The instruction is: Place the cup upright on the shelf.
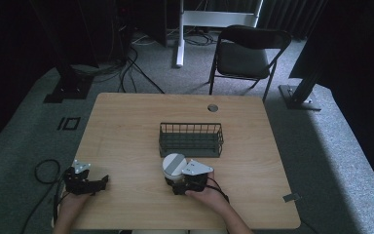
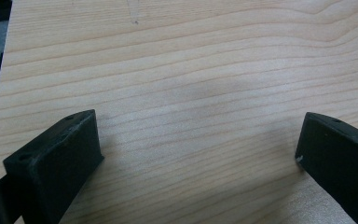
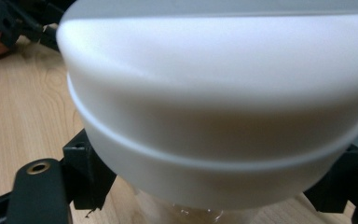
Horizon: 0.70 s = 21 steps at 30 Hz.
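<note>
One white-lidded jar is gripped by the right gripper, whose jaws are closed on the clear body below the broad lid; in the right gripper view the white lid looms close, with a black jaw at either side of the glassy base. The jar is seen just in front of the wire basket, on the person's side of it and apart from it, low over the wooden table (whether it rests on the wood or is lifted cannot be told). The left gripper is found well to the left of the basket and nearer the person, jaws spread wide over bare wood with nothing between them.

The work is judged to be at an early stage: the jar has been grasped but not yet placed, and the basket appears empty. What is left, presumably, is the carry forward, the lowering inside the wire walls, and the release.

No brand, label or writing can be read on lid, jar, basket or table. Beyond the table a folding chair is seen.
</note>
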{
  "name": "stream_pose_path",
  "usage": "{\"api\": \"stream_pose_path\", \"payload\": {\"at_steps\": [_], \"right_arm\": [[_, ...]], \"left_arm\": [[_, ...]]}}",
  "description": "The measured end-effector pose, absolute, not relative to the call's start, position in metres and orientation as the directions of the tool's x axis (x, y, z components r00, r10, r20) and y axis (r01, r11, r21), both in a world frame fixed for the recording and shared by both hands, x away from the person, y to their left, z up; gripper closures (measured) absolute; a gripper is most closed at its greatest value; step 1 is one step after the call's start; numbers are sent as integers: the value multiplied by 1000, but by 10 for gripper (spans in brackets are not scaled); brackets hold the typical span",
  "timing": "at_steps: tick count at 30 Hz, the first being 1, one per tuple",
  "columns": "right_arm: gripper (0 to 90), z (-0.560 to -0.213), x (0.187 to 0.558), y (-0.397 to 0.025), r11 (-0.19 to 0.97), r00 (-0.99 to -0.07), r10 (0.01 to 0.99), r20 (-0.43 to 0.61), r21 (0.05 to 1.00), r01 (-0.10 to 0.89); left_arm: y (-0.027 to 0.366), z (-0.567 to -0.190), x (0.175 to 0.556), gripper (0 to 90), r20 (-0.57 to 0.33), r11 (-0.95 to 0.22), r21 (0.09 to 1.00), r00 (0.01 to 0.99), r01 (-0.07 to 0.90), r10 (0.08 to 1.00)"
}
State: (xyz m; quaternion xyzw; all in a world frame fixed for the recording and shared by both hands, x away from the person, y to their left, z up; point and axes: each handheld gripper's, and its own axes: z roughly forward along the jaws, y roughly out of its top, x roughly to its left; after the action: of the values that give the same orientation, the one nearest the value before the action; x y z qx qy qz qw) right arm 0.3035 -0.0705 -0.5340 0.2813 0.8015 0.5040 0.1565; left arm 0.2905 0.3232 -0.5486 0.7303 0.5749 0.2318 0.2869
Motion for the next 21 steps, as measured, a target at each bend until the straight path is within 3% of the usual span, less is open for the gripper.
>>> {"api": "stream_pose_path", "payload": {"at_steps": [21], "right_arm": [[184,-513,307,-68,324,-796,604,33,902,284]], "left_arm": [[323,-549,290,1,8,-173,686,231,706,973]]}}
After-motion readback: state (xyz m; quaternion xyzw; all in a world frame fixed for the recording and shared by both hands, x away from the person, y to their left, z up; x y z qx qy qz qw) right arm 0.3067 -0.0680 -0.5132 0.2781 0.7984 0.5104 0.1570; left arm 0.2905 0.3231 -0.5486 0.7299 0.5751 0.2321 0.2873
